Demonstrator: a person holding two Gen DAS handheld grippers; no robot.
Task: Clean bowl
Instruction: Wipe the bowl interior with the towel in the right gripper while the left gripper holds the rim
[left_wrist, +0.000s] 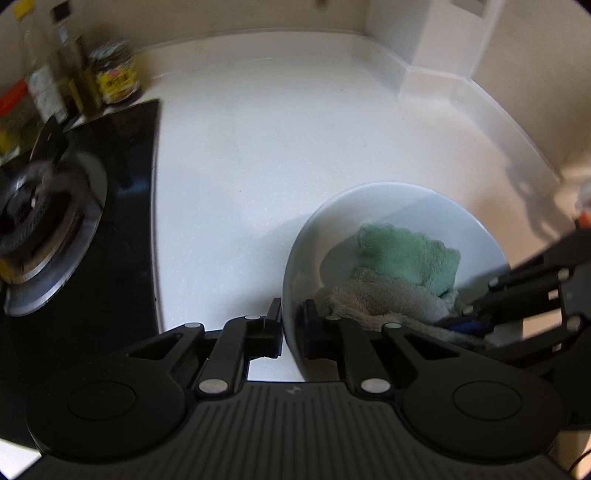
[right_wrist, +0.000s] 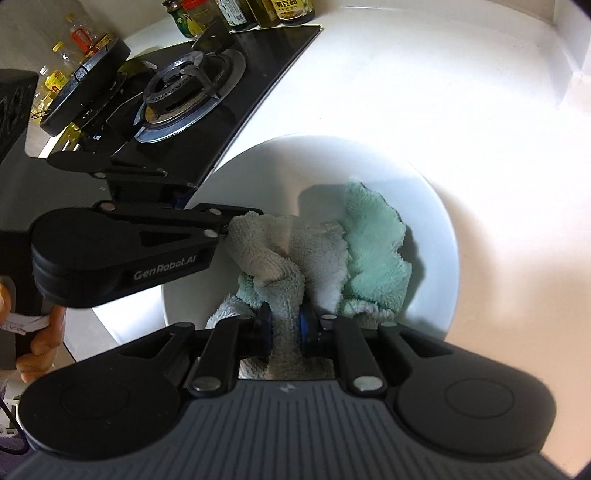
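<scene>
Possible trouble, biggest thing first:

- On the white stone-look countertop (left_wrist: 258, 147): sliding of the bowl toward the black glass gas hob (left_wrist: 122, 206) just beside it, if pushed hard with the cloth.
- With the white round ceramic bowl (left_wrist: 369, 199): tipping or skidding. Sits on the counter, tilted up on the near side by the look of it, held only at the near rim. Smooth glaze and a thin wall, so likely to slip out of a narrow pinch under a strong sideways wipe.
- With the fluffy green-and-grey microfibre cloth (right_wrist: 369, 236): bunched inside the bowl, loose folds draped toward the rim; could snag on the other tool's fingers or pull free mid-wipe.

Grips:

- Left gripper (left_wrist: 291, 321): jaws astride the bowl's near rim, one finger outside, one inside, apparently pinching the wall.
- Right gripper (right_wrist: 286, 325): jaws pressed on a fold of the cloth between blue pads, inside the bowl.

Count:

- One countertop, one hob with one burner ring (right_wrist: 184, 92) in view.
- One bowl.
- One cloth, as far as can be told.
- Two grippers.
- One bare hand (right_wrist: 40, 332) showing, on the left tool's handle.
- Several bottles and jars (right_wrist: 236, 11) behind the hob; too blurred and cropped to number.
</scene>
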